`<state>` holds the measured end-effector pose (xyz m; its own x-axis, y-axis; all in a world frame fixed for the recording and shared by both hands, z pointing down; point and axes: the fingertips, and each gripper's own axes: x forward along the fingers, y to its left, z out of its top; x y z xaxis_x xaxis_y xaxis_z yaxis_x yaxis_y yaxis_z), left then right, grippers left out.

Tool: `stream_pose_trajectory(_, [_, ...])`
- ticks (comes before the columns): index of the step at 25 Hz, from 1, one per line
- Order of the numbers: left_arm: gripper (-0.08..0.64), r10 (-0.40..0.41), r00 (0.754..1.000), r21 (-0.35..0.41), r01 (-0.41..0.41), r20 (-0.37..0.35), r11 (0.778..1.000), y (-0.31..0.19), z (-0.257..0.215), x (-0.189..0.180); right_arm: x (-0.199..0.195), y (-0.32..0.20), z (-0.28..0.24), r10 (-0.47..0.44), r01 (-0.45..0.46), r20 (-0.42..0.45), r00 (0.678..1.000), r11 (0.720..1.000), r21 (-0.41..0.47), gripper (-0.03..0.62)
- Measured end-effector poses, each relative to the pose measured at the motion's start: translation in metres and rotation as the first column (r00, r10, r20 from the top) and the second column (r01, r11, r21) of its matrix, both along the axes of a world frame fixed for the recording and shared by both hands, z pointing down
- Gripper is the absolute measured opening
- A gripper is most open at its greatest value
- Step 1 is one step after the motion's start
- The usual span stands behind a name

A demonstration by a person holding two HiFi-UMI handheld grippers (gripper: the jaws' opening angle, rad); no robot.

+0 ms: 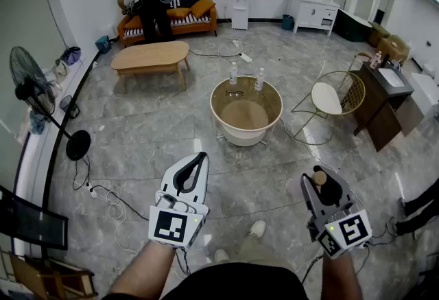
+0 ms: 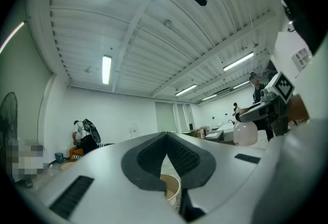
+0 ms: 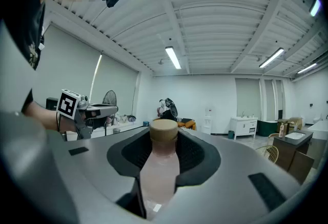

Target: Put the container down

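The container is a clear bottle (image 3: 160, 169) with pale liquid and a tan cap (image 3: 164, 131). My right gripper (image 3: 164, 141) is shut on it, its dark pads pressing both sides of the neck. In the head view that gripper (image 1: 322, 190) is held at the lower right, above the floor, with the bottle's cap (image 1: 319, 177) showing at its tip. My left gripper (image 1: 199, 156) is held at the lower middle, shut, with nothing in it. In the left gripper view its tips (image 2: 166, 136) meet, and the bottle (image 2: 245, 132) shows off to the right.
A round glass-topped table (image 1: 218, 101) stands ahead with two small bottles (image 1: 233, 73) on its far side. Around it are a wire chair (image 1: 337, 97), a dark cabinet (image 1: 383, 105), a wooden coffee table (image 1: 151, 56), a floor fan (image 1: 31, 88) and floor cables (image 1: 110, 200).
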<state>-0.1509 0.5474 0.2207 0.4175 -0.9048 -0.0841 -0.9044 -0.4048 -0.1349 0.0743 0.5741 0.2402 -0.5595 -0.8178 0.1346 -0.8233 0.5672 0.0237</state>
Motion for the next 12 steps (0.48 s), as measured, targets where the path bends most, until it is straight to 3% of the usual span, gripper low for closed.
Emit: stream_pose_trajectory(12, [0.015,-0.013,0.999,-0.001,0.013,0.034,1.000,-0.051,0.004,0.013,0.010,-0.057,0.001,0.007,-0.007,0.027,1.000,1.000,0.003,0.147])
